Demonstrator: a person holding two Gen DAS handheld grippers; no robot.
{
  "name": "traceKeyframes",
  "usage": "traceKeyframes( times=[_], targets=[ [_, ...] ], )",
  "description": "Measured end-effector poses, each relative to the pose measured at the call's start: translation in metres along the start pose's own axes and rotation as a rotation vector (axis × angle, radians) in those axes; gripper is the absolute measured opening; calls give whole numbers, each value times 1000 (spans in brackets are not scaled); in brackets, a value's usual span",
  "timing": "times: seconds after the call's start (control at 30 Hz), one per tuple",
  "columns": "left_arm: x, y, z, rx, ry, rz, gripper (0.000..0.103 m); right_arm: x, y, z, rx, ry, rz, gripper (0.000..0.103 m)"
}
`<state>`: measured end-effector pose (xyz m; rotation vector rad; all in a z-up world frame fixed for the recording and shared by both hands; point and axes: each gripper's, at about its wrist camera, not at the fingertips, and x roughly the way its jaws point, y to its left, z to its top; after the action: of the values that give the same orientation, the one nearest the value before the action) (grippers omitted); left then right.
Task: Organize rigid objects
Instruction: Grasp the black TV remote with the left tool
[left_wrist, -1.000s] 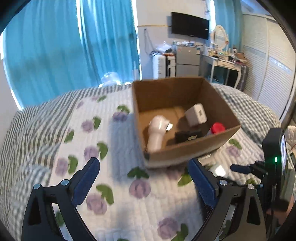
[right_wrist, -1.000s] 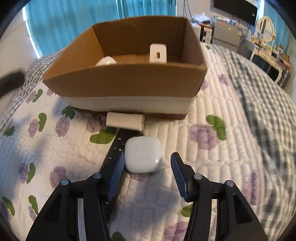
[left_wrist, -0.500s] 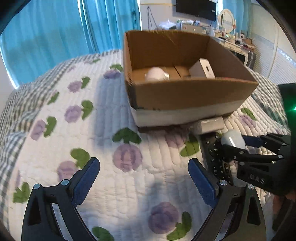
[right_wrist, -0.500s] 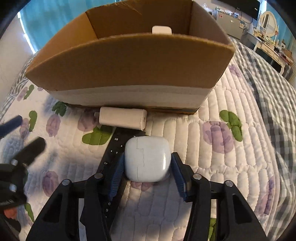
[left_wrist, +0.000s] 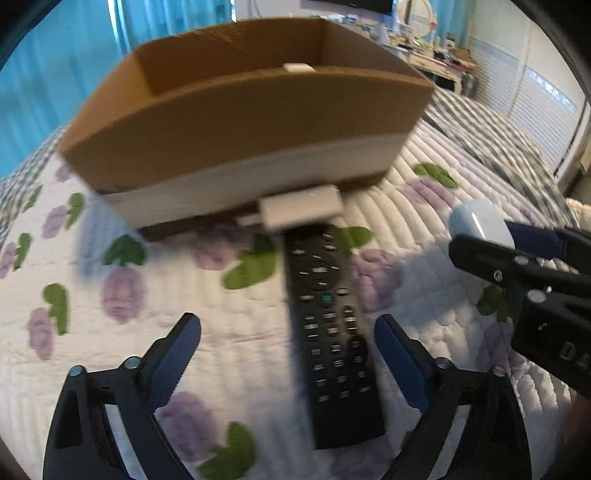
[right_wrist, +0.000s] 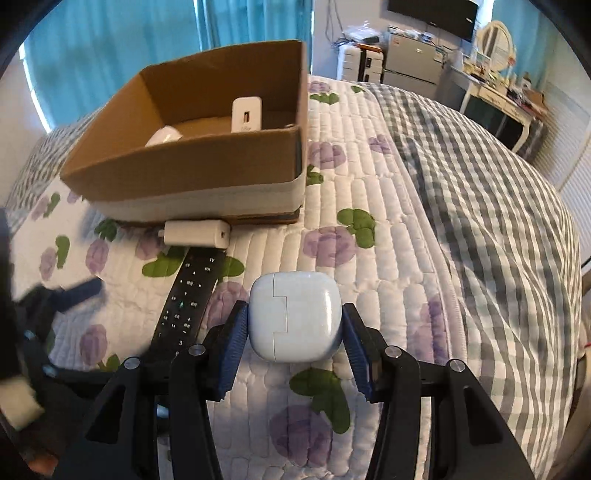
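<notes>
My right gripper (right_wrist: 293, 325) is shut on a white earbud case (right_wrist: 295, 314) and holds it above the quilt; the case also shows in the left wrist view (left_wrist: 478, 221). My left gripper (left_wrist: 288, 354) is open, its fingers on either side of a black remote control (left_wrist: 328, 325) lying on the bed; the remote also shows in the right wrist view (right_wrist: 188, 295). A white power bank (left_wrist: 301, 210) lies at the remote's far end against the open cardboard box (left_wrist: 240, 122). The box (right_wrist: 207, 166) holds a white charger (right_wrist: 246, 114) and a rounded white object (right_wrist: 164, 134).
The bed carries a white quilt with purple flowers (right_wrist: 369, 229) and a grey checked blanket (right_wrist: 498, 221) on the right. Blue curtains (right_wrist: 110, 55) hang behind the box. A desk, fridge and mirror (right_wrist: 491, 33) stand at the far wall.
My right gripper has lifted the earbud case off the remote and moved it right. My left gripper has moved right and forward until the remote lies between its fingers.
</notes>
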<state>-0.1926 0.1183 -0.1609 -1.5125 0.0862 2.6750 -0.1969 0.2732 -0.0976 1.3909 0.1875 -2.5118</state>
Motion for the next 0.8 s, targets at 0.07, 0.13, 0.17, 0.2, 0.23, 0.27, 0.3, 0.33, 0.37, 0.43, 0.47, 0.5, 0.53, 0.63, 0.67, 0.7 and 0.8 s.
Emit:
traceKeyframes(
  times=[0.07, 0.13, 0.17, 0.2, 0.23, 0.27, 0.3, 0.33, 0.37, 0.43, 0.47, 0.5, 0.53, 0.63, 0.67, 0.7, 0.8],
  targets=[
    [7, -7, 0, 14, 17, -19, 85, 0, -1, 2, 7, -1, 2, 50],
    [12, -11, -2, 26, 24, -31, 76, -1, 1, 2, 7, 2, 1, 50],
    [14, -13, -2, 30, 29, -40, 74, 1, 1, 4, 7, 3, 3, 50],
    [14, -13, -3, 34, 29, -49, 70, 2, 4, 6, 7, 3, 1, 50],
    [14, -14, -3, 38, 28, -56, 66, 3, 3, 5, 6, 4, 0, 50],
    [15, -13, -3, 42, 30, -71, 63, 3, 3, 5, 5, 5, -1, 50],
    [15, -12, -3, 40, 35, -91, 56, 2, 2, 4, 5, 5, 1, 50],
    [14, -11, -4, 35, 38, -97, 52, 3, 1, 2, 4, 6, -1, 50],
    [12, -10, -4, 36, 38, -92, 48, 2, 1, 2, 4, 5, -2, 50],
    [9, -7, -6, 32, 45, -104, 46, 2, 1, 1, 4, 6, -4, 50],
    [6, -4, -7, 22, 54, -116, 46, 2, 1, 1, 3, 6, -6, 50],
    [4, -2, -9, 17, 58, -118, 44, 2, 1, 1, 3, 6, -4, 50],
    [1, 0, -10, 15, 58, -116, 43, 1, 1, 1, 6, 6, -1, 50],
    [-14, 13, -14, 8, 38, -123, 43, -2, 6, -2, -3, -2, 11, 50],
    [-18, 14, -15, 3, 32, -128, 42, -5, 8, -3, -10, -9, 7, 50],
    [-25, 18, -16, -3, 24, -139, 42, -8, 11, -3, -20, -16, 3, 50],
    [-37, 25, -19, 11, 19, -168, 42, -19, 17, -3, -30, -36, -1, 50]
  ],
)
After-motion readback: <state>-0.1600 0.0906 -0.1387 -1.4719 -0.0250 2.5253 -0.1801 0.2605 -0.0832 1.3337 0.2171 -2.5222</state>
